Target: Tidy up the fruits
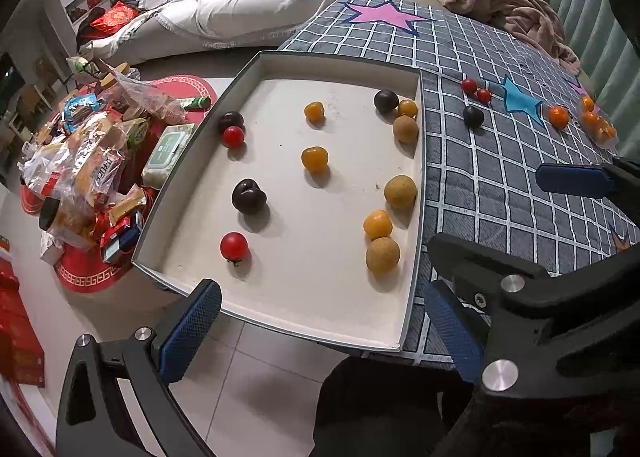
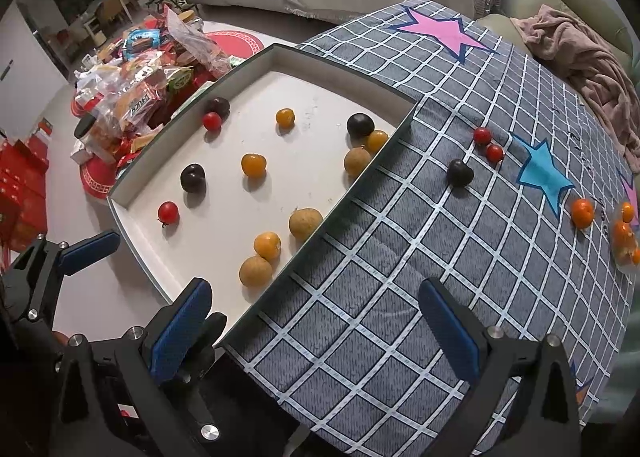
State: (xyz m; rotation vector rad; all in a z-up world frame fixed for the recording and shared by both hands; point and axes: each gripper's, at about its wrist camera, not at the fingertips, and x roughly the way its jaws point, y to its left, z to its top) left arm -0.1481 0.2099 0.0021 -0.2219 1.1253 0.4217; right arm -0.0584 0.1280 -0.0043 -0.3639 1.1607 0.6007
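Note:
A white tray lies on the checked cloth's left side. It holds dark plums, red tomatoes, orange kumquats and brown longans. On the cloth to its right lie two red tomatoes, a dark plum, an orange fruit and a bag of orange fruits. My left gripper is open and empty at the tray's near edge. My right gripper is open and empty above the cloth beside the tray's near corner.
The cloth has pink and blue stars. A low table heaped with snack bags stands left of the tray. A sofa is behind, and a pink blanket lies at the far right.

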